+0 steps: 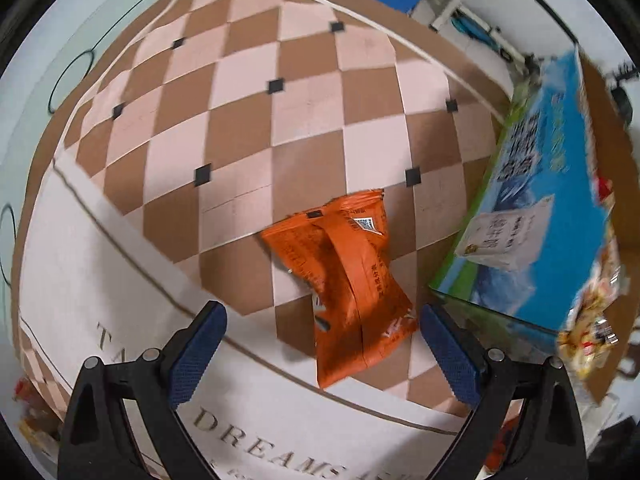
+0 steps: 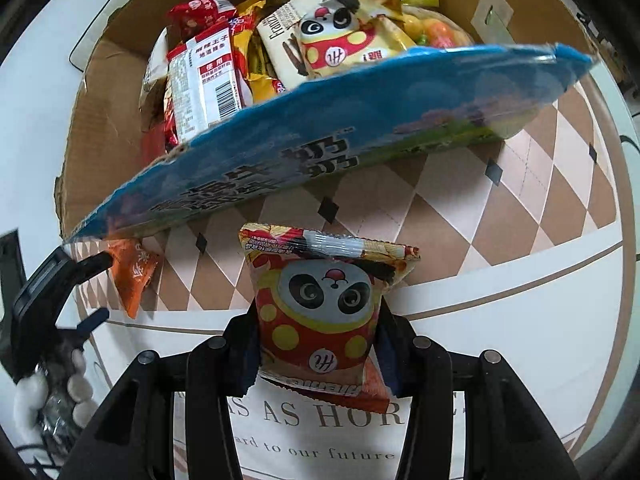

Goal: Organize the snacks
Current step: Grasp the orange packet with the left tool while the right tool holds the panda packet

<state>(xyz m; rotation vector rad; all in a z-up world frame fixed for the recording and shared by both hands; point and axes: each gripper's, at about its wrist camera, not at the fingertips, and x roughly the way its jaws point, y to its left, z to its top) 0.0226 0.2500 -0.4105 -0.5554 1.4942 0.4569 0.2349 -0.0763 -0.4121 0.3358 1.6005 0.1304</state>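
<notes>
On the checkered tablecloth point(image 1: 304, 112), snacks beside a cardboard box point(image 2: 100, 92).

Left gripper point(image 1: 320, 344) gapes wide over the orange snack packet point(image 1: 344, 280), which lies flat between its fingers. Right gripper point(image 2: 318, 344) is clamped on a panda-print snack packet point(image 2: 320, 308), just in front of the box's blue flap point(image 2: 320, 128).

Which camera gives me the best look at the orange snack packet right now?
The left wrist view. The orange packet lies there whole on the checkered mat, just ahead of the open left gripper. In the right wrist view only a corner of it shows at the left edge, under the blue box flap.
</notes>
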